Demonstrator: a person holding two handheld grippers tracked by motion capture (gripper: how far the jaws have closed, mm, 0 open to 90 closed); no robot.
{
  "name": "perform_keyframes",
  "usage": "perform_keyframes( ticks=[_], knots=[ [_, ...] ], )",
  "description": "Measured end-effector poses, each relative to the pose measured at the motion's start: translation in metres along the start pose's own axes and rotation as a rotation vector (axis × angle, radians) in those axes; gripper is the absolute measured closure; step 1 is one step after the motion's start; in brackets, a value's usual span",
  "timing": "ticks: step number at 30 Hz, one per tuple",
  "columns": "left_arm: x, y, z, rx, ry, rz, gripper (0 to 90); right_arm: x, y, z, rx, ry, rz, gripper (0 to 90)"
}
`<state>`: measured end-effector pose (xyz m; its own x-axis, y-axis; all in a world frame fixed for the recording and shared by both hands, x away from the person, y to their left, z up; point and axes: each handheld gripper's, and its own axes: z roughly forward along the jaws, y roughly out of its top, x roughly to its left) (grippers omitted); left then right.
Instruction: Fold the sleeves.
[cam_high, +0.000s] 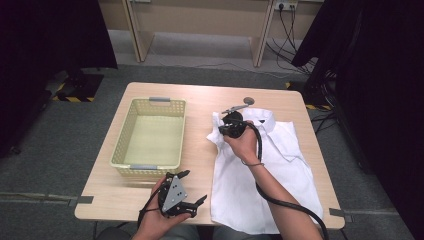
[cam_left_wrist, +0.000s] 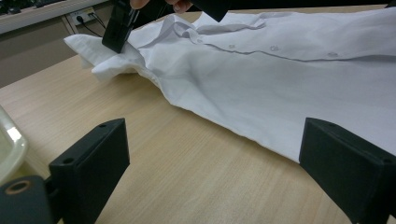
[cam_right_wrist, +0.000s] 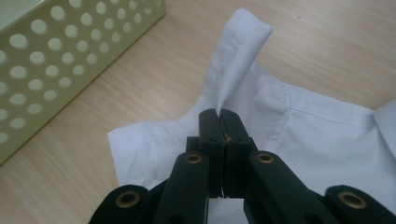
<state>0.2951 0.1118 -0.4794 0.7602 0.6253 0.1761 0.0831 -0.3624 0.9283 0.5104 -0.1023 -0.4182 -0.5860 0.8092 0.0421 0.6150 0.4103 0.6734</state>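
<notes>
At six o'clock on the pale wooden table (cam_high: 200, 100), the left gripper (cam_high: 194, 189) waits with jaws apart, holding nothing. Past it the white button-up cotton shirt (cam_high: 270, 170) lies flat at four o'clock, unfolded. Farther, near centre, the right gripper (cam_high: 223, 128) is clamped on its sleeve (cam_right_wrist: 236, 60); the cream perforated plastic basket (cam_high: 150, 135) at nine o'clock holds nothing, so folding looks barely begun.

A light wooden counter (cam_high: 200, 100) fills the middle of the frame, carrying a pale yellow perforated basket (cam_high: 150, 135) at centre left and a white shirt (cam_high: 265, 175) spread flat toward the lower right.
</notes>
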Motion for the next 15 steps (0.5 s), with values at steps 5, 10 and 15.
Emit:
perform_keyframes(
  ticks=[5,10,15],
  knots=[
    [0.000,0.000,0.000,-0.001,-0.008,-0.007,8.1,-0.005,-0.005,-0.006,-0.014,-0.013,0.017,89.0],
    [0.000,0.000,0.001,-0.003,-0.012,-0.004,8.1,-0.009,-0.011,-0.009,-0.018,-0.023,0.032,88.9],
    [0.000,0.000,0.000,-0.004,0.000,0.004,8.1,-0.013,-0.017,-0.012,-0.020,-0.031,0.038,88.7]
  ],
)
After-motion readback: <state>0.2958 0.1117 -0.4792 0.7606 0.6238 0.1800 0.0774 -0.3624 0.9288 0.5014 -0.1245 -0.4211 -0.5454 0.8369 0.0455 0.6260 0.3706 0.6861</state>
